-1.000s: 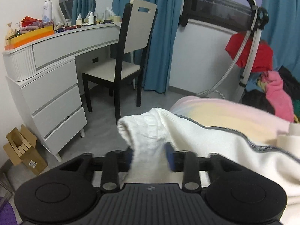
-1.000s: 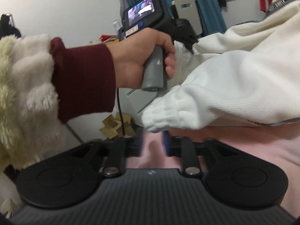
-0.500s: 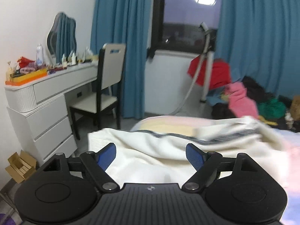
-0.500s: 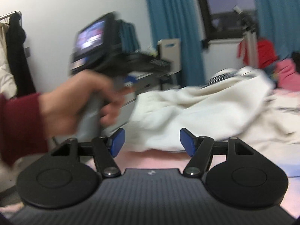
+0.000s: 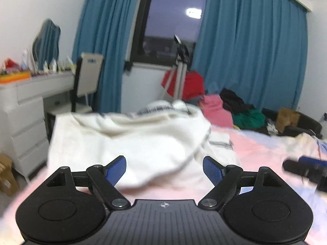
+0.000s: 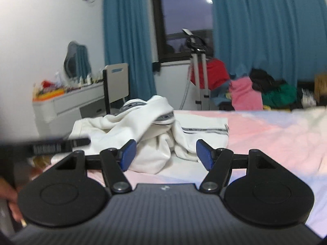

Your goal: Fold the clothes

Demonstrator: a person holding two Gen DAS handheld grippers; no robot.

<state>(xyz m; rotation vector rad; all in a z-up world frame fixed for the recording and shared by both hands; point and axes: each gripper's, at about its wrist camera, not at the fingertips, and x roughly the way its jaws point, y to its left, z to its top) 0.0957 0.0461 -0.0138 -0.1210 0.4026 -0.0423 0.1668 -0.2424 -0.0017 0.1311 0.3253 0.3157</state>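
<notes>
Pink bedding (image 6: 265, 138) carries the white garment (image 6: 151, 134), which lies rumpled in a loose heap near the bed's edge, ahead of both grippers. The left gripper (image 5: 164, 170) and right gripper (image 6: 164, 154) both have fingers spread apart, holding nothing. A pinch into this bunched heap could catch several layers at once, and a tug toward the edge could slide it off the bed.

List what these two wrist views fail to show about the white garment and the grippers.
- White garment, left wrist view: blurred; its near edge is hidden behind the open left gripper.
- Same garment, right wrist view: crumpled, so sleeves and fold lines are unclear; part lies behind the open right gripper.
- Hand, right wrist view: cut off by the left edge.
- Vanity items, left wrist view: blurred.
</notes>
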